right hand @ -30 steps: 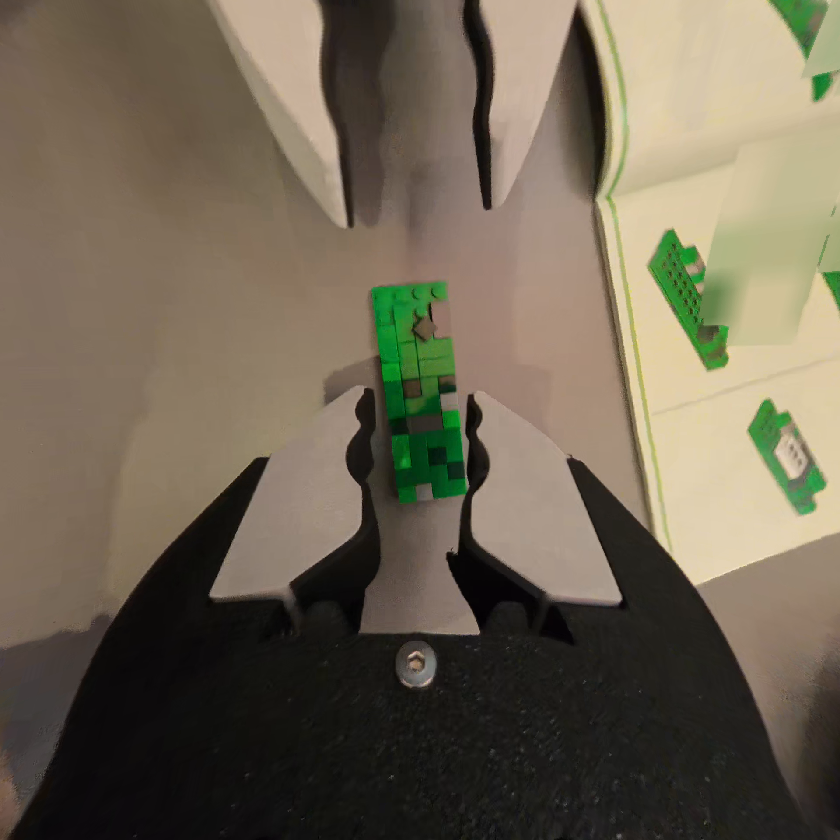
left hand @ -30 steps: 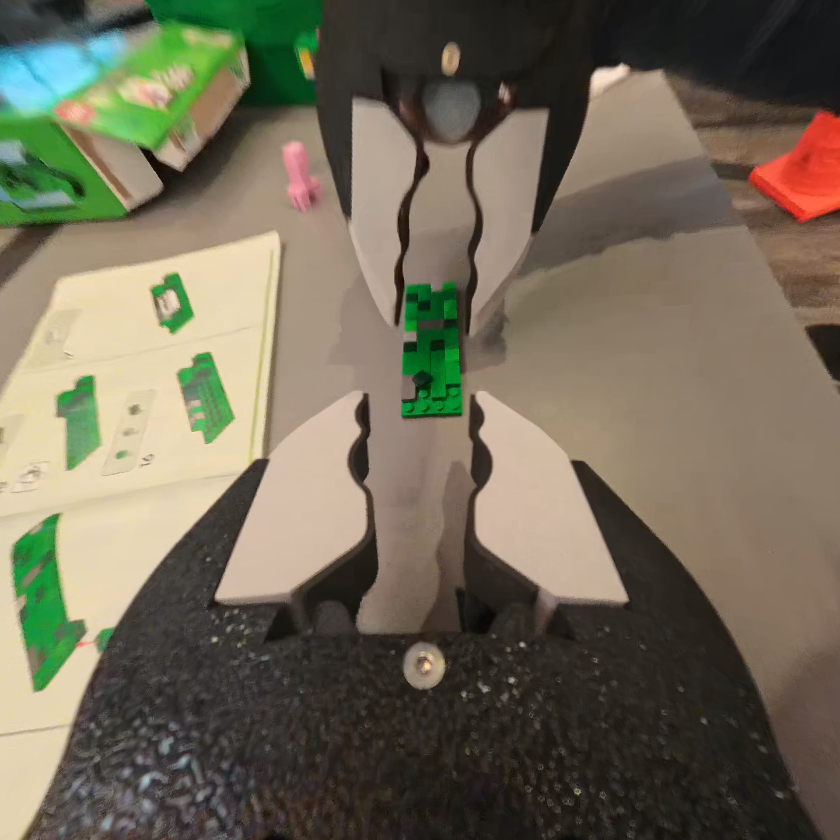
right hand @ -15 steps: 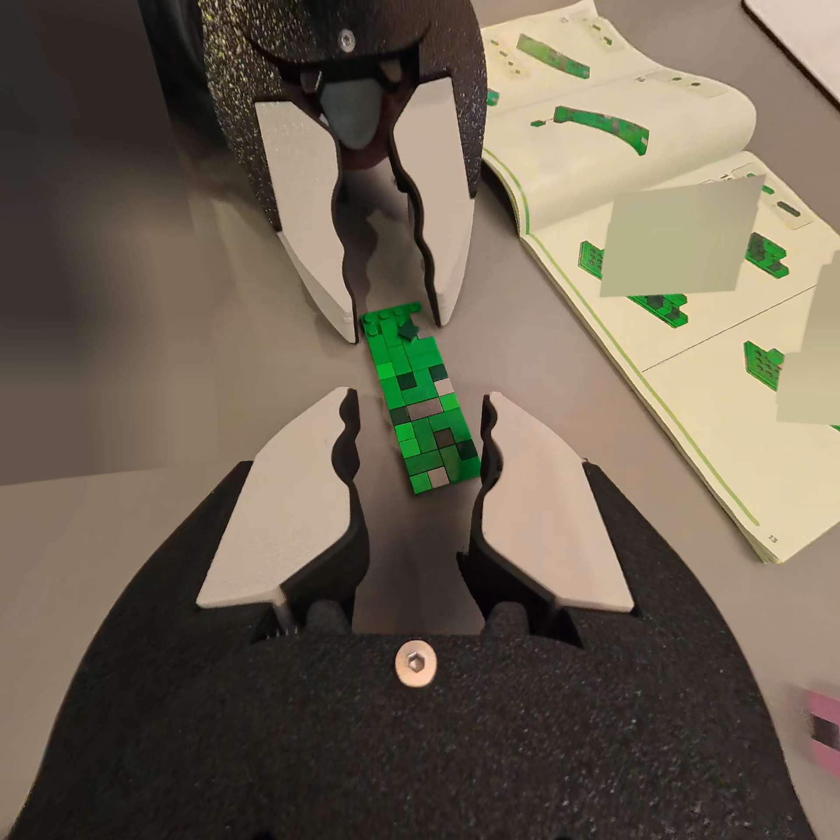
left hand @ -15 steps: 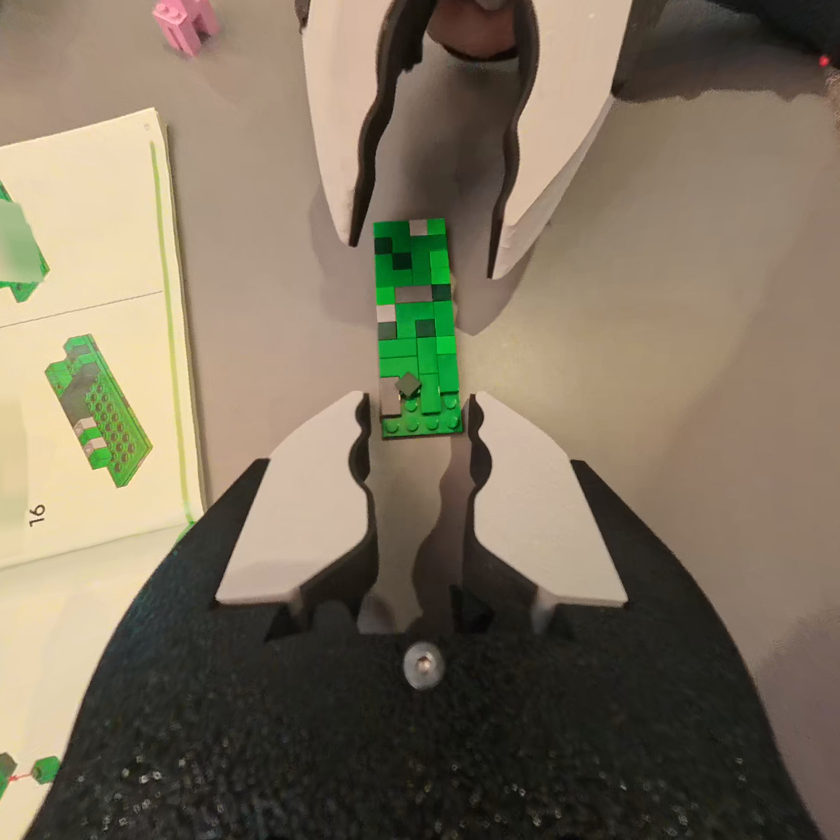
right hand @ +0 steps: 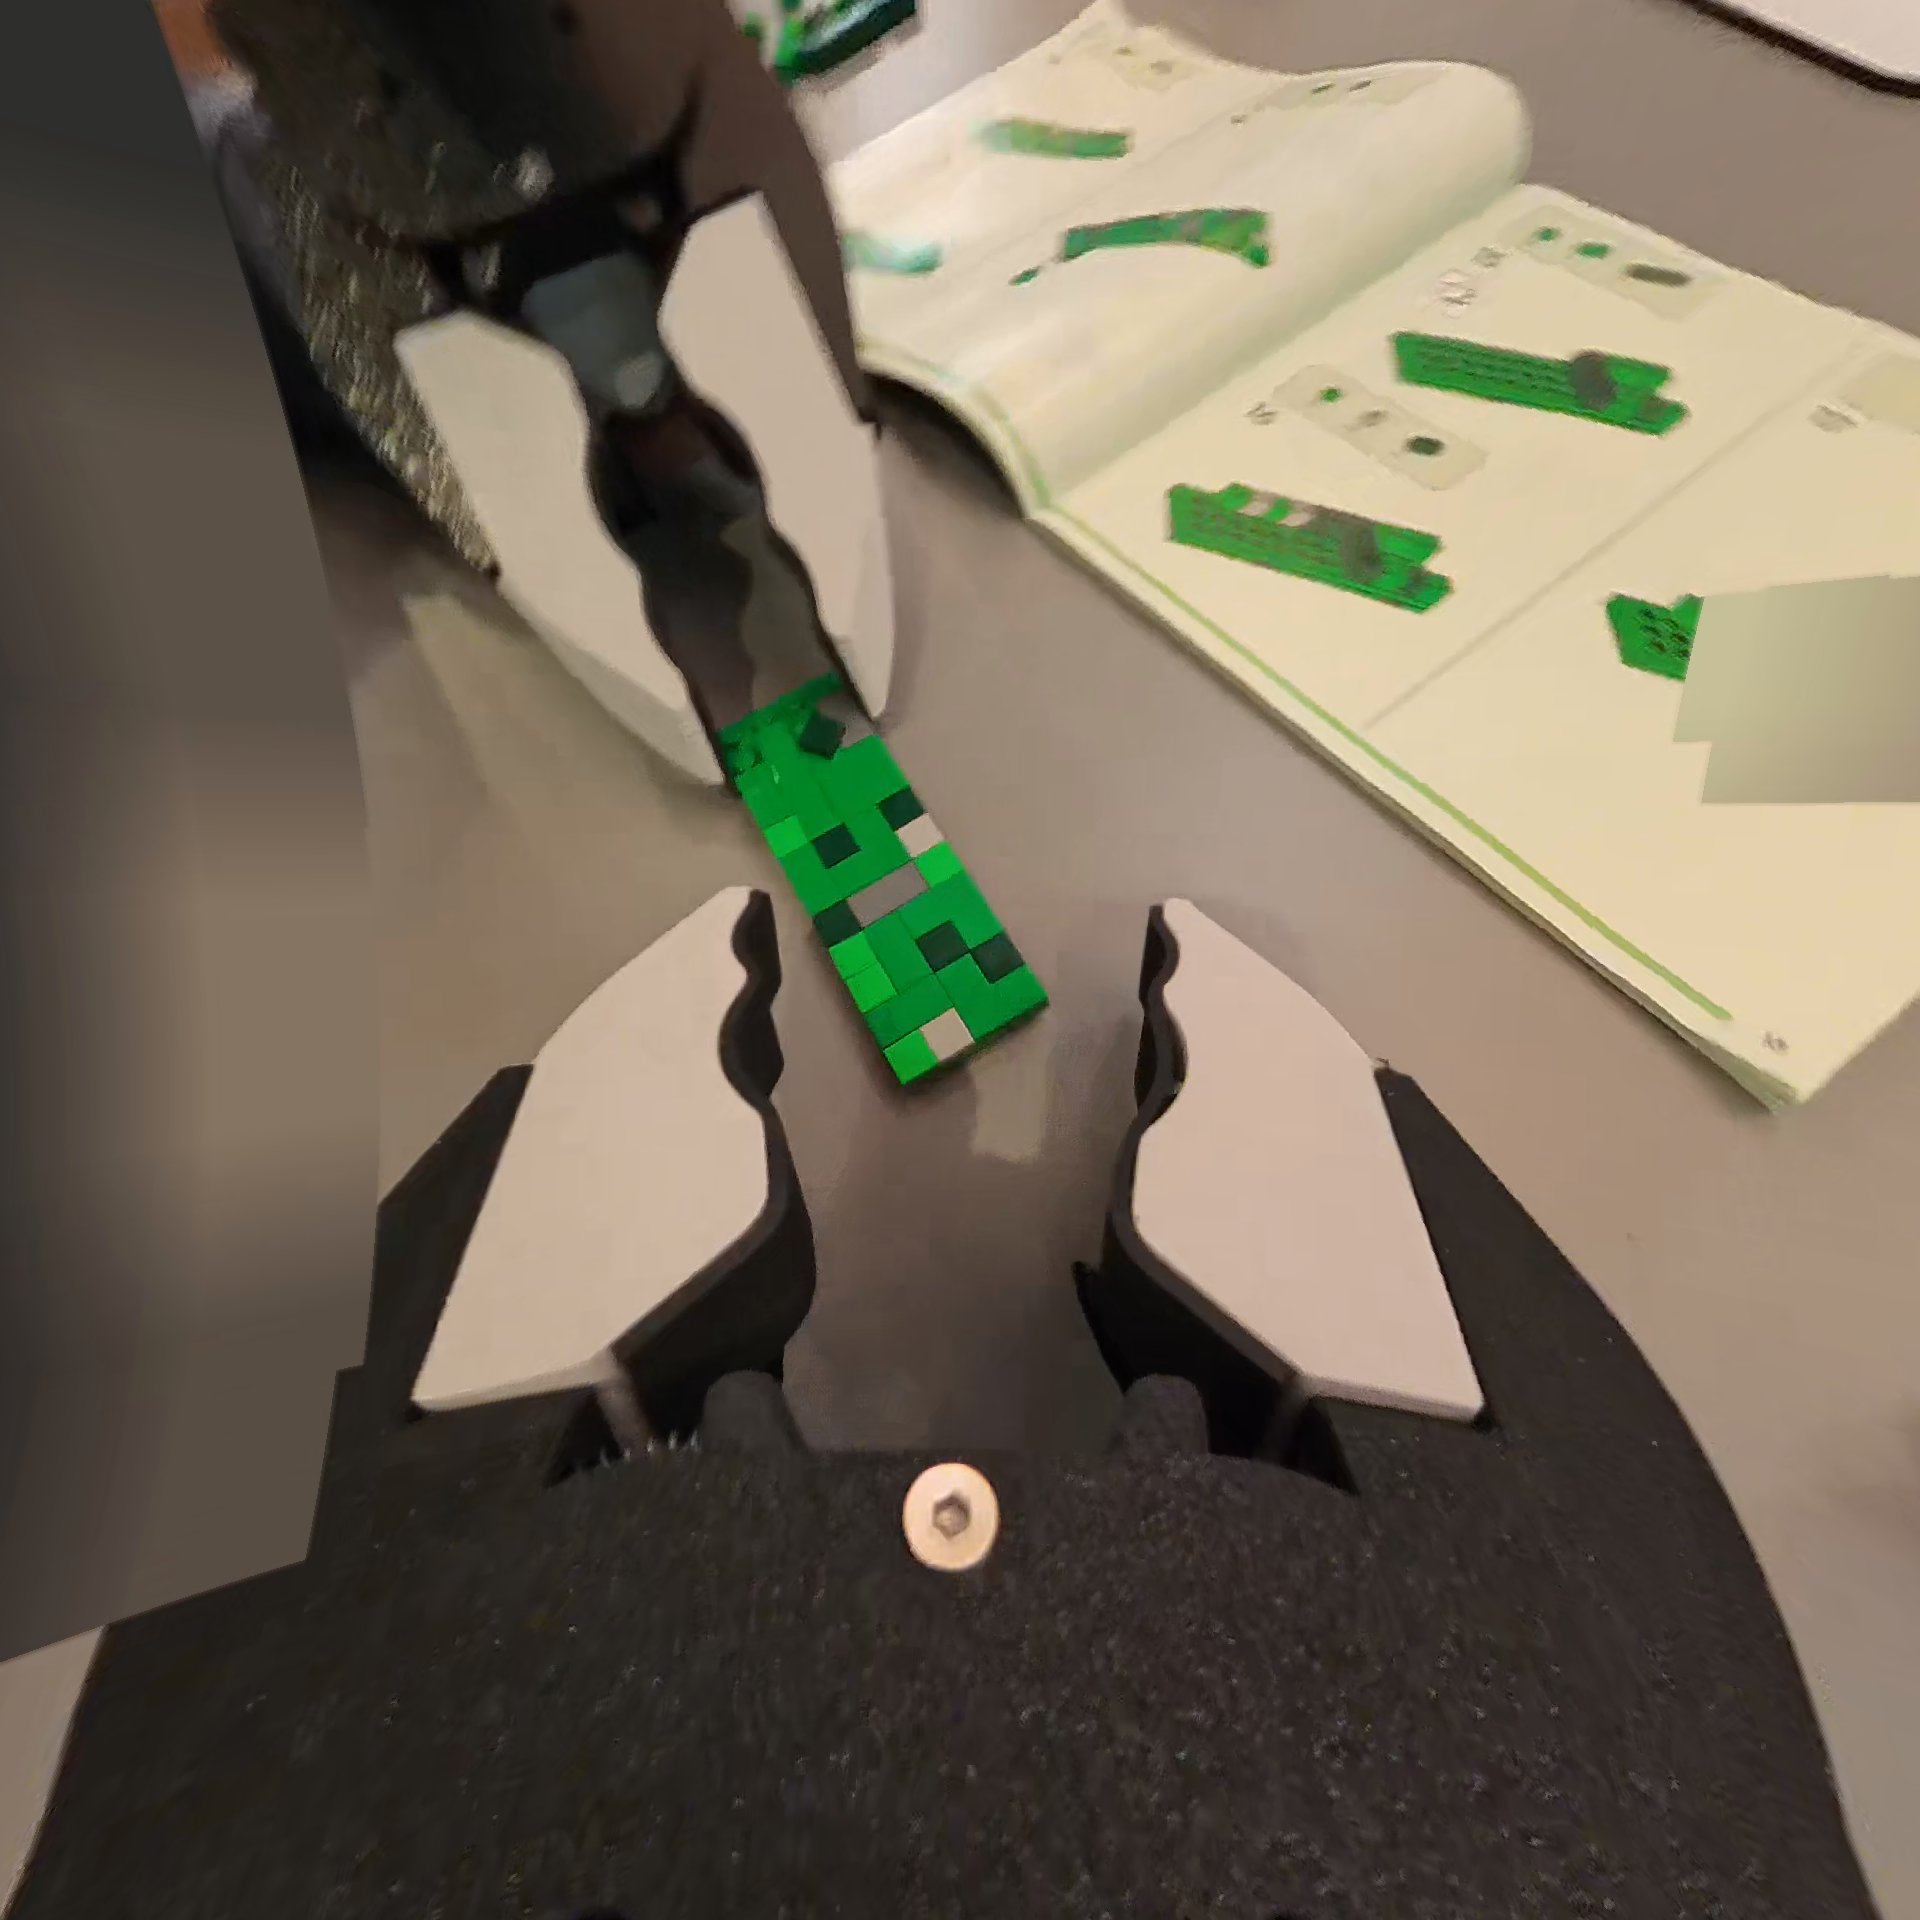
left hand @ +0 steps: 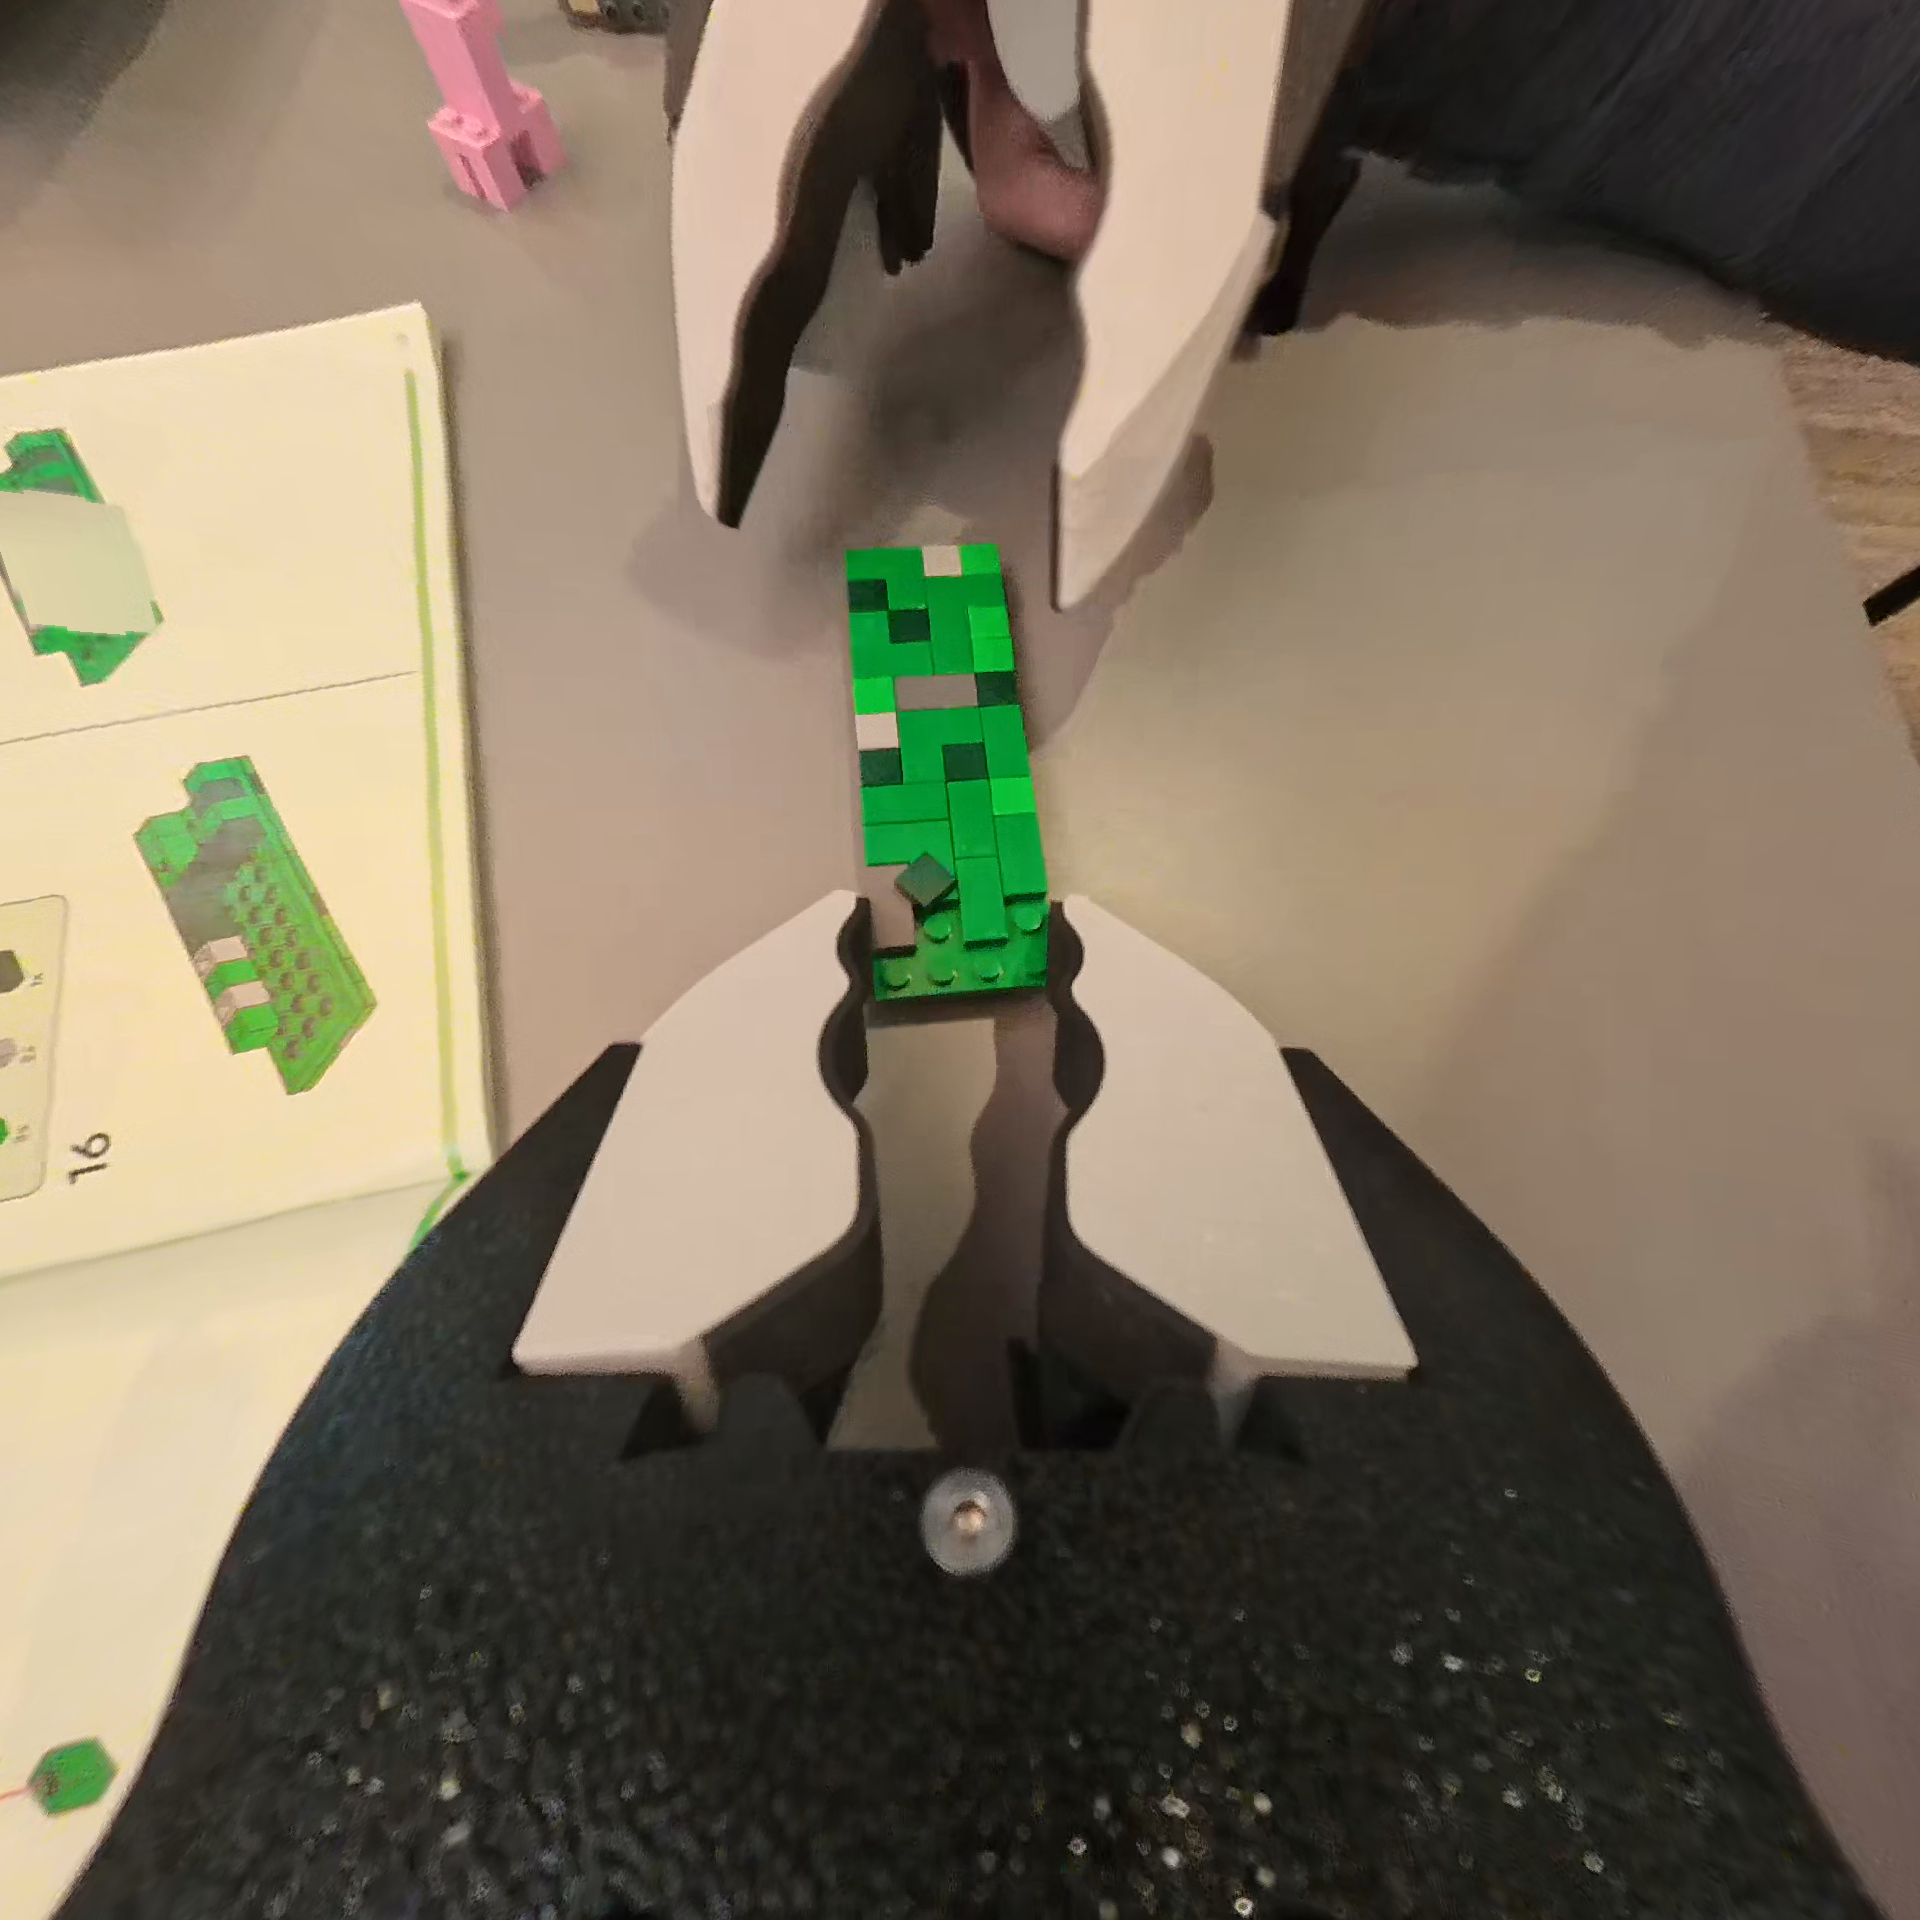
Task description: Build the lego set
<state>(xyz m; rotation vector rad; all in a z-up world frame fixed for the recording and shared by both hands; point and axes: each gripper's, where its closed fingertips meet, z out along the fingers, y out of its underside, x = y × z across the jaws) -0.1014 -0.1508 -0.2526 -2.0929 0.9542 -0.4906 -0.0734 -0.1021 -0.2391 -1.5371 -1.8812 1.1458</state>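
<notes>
No containers in either view. Flat on the grey counter (left hand: 1455,831): a long green lego plate (left hand: 940,769), tiled in mixed greens with a few grey and dark squares, studs bare at one end. On that studded end, a small dark green tile (left hand: 925,883), lying crooked, not pressed down.

Left tool (left hand: 961,920): low over the counter, pointing along the plate, fingertips set on either side of the studded end and apparently touching its edges; clenched on the plate there, as far as can be seen. Same tool in the right wrist view (right hand: 795,717), tilted down steeply from the far side.

Right tool (right hand: 956,914): released, jaws spread wide, wider than the plate. Tips near the plate's tiled end, clear of it, with that end lying between them and skewed to the right. Seen from the left wrist view (left hand: 894,520), angled down from beyond the plate's far end.

Left of the left tool: an open instruction booklet (left hand: 239,727). Farther ahead-left, a small pink lego figure (left hand: 483,114).
</notes>
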